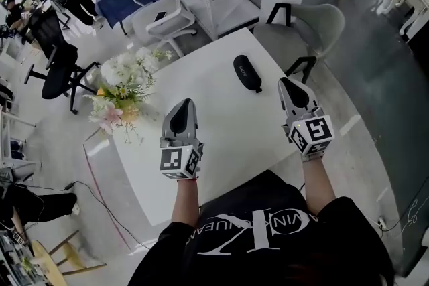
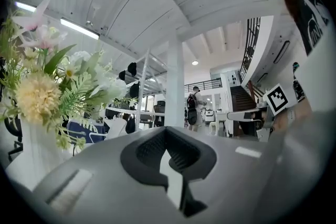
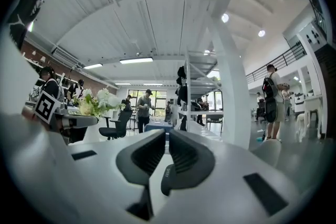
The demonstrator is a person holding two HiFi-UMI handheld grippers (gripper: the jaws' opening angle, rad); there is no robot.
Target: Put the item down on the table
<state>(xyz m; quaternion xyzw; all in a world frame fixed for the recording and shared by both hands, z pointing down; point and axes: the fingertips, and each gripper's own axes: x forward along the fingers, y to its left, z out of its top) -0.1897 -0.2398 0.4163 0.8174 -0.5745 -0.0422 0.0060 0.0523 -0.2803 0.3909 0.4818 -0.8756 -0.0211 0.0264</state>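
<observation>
Two grippers on my feed, both pinched shut with nothing in them. The smooth black oblong case (image 1: 247, 73), rounded ends and a bit of pale lettering on top, lies flat on the white table (image 1: 224, 137), right of the white and pink flower bouquet (image 1: 124, 87). My left gripper (image 1: 182, 106) hovers between bouquet and case. The right gripper (image 1: 289, 84) is past the case, not touching it.

Black oblong case (image 1: 247, 73): pale print too small to read. White rectangular table (image 1: 228, 127): near edge hidden behind person's black shirt (image 1: 268, 228).
</observation>
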